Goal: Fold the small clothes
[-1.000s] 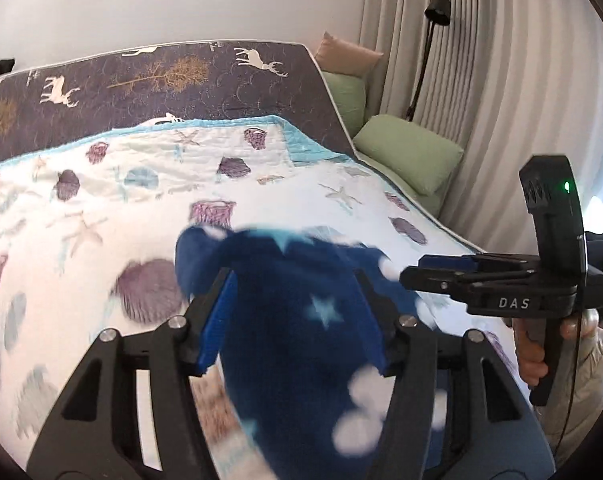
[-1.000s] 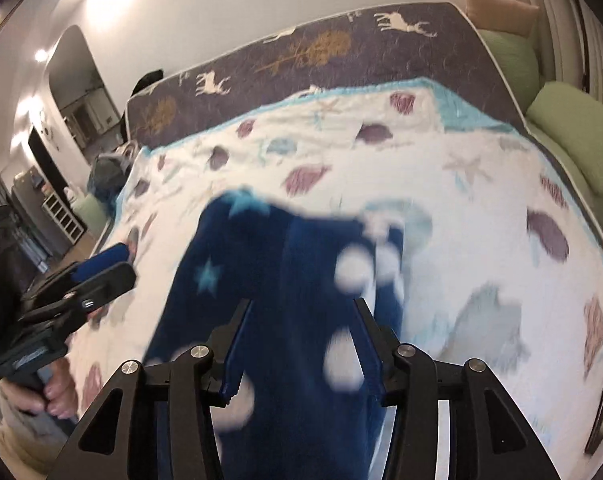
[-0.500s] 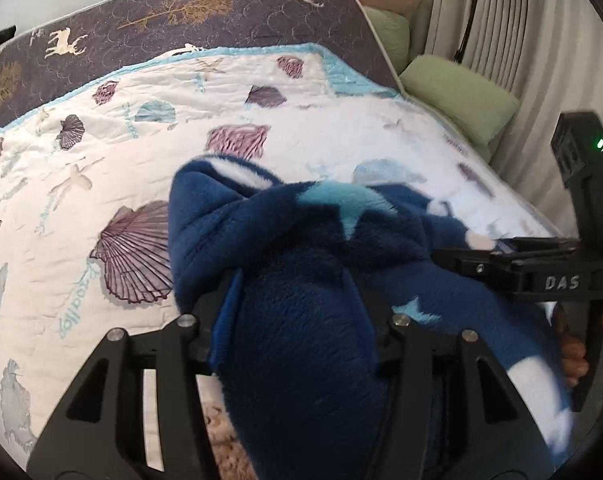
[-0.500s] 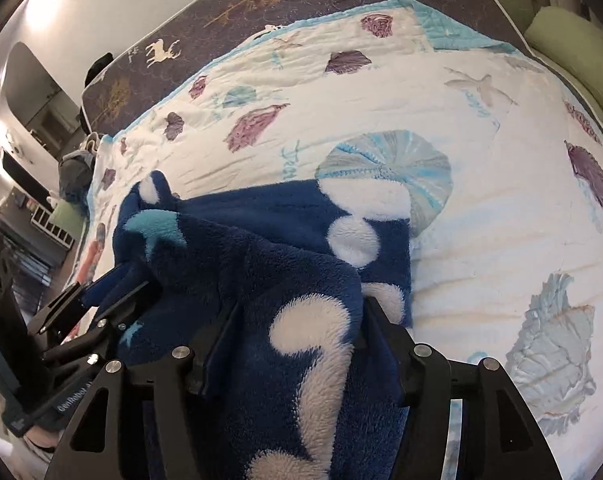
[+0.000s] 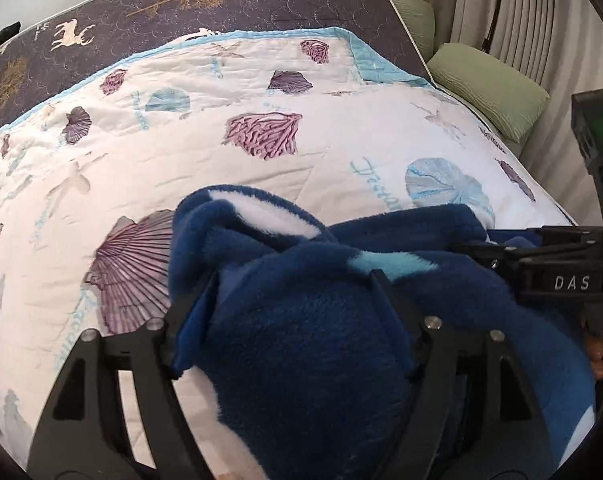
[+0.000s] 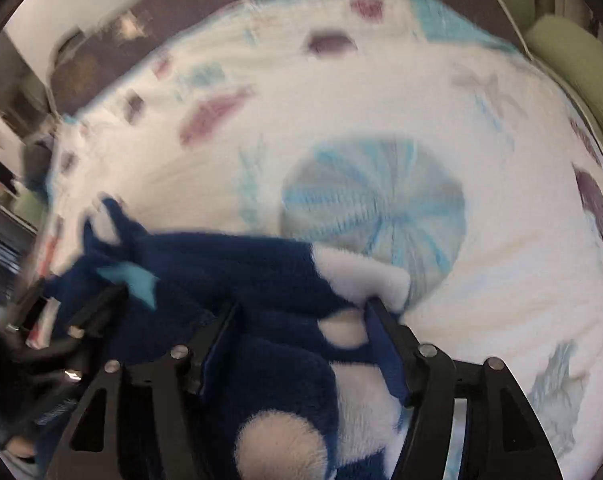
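Left wrist view: plush navy star-print garment (image 5: 301, 320) bunched between both tools' widening, loosened jaws.

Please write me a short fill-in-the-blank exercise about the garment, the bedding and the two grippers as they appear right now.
1. The fleece garment between the fingers of the left gripper is mainly dark ____.
2. The white quilt under it is printed with purple and blue ____.
3. The dark cover beyond the quilt shows white ____.
4. The pillow at the bed's far right is ____.

Missing words: blue; seashells; deer; green
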Demonstrator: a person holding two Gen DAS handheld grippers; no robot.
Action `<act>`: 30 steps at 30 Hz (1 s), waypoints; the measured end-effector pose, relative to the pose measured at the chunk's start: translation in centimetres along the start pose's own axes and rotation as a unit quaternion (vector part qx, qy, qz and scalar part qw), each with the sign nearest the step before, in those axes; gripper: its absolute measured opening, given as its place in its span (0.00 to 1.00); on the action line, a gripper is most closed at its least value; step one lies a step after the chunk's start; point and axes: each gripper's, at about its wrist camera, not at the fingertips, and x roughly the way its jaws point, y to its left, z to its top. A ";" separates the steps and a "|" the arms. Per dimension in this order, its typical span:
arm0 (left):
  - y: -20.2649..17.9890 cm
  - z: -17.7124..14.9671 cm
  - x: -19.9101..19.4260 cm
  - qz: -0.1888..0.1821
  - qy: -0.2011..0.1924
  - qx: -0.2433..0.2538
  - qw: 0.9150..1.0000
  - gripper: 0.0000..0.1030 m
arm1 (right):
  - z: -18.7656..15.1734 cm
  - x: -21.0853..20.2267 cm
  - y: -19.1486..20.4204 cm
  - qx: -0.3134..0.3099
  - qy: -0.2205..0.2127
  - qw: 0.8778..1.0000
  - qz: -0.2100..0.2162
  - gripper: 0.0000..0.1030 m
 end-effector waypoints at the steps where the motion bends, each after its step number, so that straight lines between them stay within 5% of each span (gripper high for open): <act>1: -0.1 0.1 -0.3 0.002 0.001 0.007 1.000 0.74 | 0.0 -0.4 0.1 0.000 -0.003 1.000 -0.006 0.63; 4: 0.6 0.4 -2.4 -0.011 0.006 -0.017 1.000 0.74 | -0.4 -1.6 0.8 -0.021 -0.012 0.999 -0.027 0.63; 7: 1.0 -0.7 -7.3 -0.043 -0.020 -0.029 0.998 0.73 | -1.6 -6.4 0.5 -0.003 -0.045 0.999 0.003 0.63; 10: -0.1 -3.6 -13.2 -0.081 -0.059 -0.007 0.995 0.73 | -4.8 -11.8 1.0 -0.032 -0.085 0.995 0.041 0.63; 12: -1.4 -7.0 -16.2 -0.116 -0.077 0.015 0.990 0.82 | -8.2 -14.9 1.8 -0.065 -0.103 0.991 0.054 0.63; 15: -3.6 -11.4 -13.6 -0.077 -0.021 0.035 0.996 0.87 | -13.4 -15.6 2.8 -0.093 -0.083 0.988 0.092 0.75; 17: -3.5 -13.0 -11.3 -0.110 -0.017 0.000 0.994 0.91 | -16.0 -11.8 2.6 -0.078 -0.040 0.994 0.060 0.77; 19: -2.0 -12.7 -10.6 -0.149 0.015 -0.064 0.987 0.92 | -17.2 -10.4 2.6 -0.072 -0.068 0.995 0.028 0.84; 24: -0.9 -11.6 -14.2 -0.141 -0.026 -0.050 0.988 0.90 | -16.5 -14.0 1.3 -0.028 -0.067 0.994 0.080 0.85; 26: -0.5 -11.5 -14.8 -0.159 -0.032 -0.046 0.986 0.92 | -16.4 -15.7 -0.4 -0.019 -0.090 0.992 0.091 0.96; 30: 0.2 -11.6 -12.9 -0.186 0.005 -0.082 0.979 0.97 | -15.9 -13.9 -4.5 0.029 -0.050 0.987 0.149 1.00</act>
